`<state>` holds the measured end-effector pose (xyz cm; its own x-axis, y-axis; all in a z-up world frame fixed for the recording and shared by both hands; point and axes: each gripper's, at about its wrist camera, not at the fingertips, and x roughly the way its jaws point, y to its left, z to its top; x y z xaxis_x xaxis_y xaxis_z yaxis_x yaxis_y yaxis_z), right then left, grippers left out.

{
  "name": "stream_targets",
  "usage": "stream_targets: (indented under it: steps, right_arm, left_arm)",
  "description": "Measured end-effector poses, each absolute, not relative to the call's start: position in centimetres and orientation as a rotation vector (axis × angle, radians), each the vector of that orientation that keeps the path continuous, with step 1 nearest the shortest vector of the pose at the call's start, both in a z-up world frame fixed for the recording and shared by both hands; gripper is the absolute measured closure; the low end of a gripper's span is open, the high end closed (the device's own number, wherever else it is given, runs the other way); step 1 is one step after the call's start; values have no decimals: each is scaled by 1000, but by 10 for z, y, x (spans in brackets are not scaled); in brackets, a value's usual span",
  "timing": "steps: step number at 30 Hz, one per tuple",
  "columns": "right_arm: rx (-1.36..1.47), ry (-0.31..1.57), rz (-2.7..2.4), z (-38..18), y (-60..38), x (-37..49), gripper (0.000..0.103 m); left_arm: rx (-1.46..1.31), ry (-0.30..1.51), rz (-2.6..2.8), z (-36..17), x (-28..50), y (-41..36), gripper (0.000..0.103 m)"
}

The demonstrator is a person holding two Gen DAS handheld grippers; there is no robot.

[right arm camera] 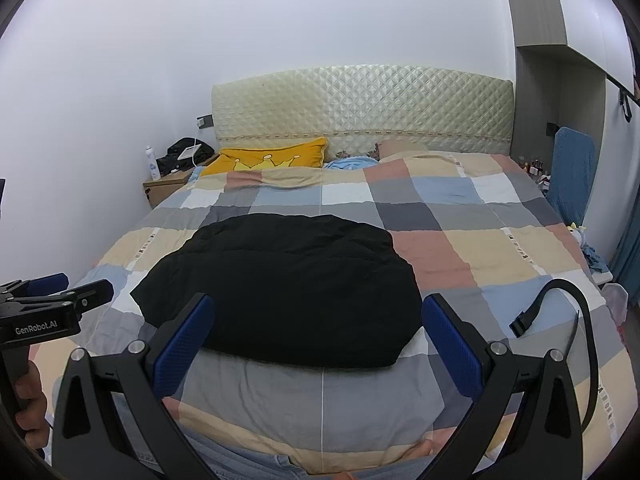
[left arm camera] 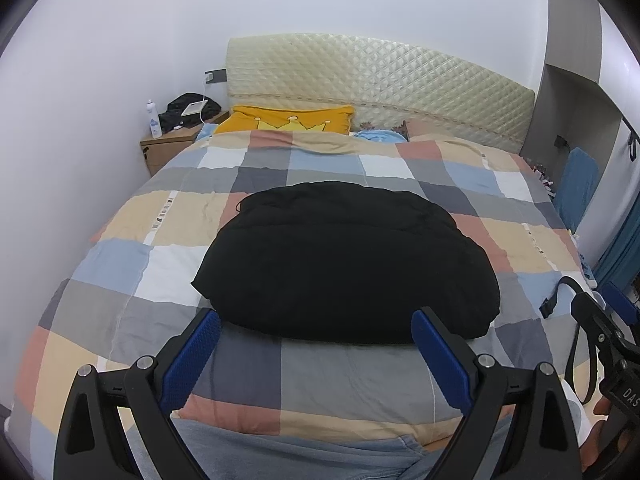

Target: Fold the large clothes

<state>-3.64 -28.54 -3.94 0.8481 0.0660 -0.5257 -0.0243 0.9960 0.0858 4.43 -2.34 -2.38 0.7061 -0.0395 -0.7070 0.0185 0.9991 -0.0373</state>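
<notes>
The folded black garment (left arm camera: 344, 264) lies on the bed (left arm camera: 352, 376) just beyond both grippers, long axis left to right. My left gripper (left arm camera: 316, 344) and right gripper (right arm camera: 318, 332) both gape wide and empty; I judge the left one more squarely centred on its near edge.

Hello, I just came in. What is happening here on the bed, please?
A person holds a two-finger gripper in each hand, to fold a large garment. The black garment lies in a compact bundle on the checked quilt. The left gripper and right gripper are both open, at its near edge, and hold nothing. A black strap lies on the quilt to the right.
</notes>
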Motion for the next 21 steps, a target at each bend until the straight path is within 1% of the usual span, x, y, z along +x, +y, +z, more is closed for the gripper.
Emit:
stream_targets:
  steps: [21]
  right_arm:
    - [78,554,40,-38,-287,-38,0]
  left_arm:
    - [-16,775,-47,-18,43,-31,6]
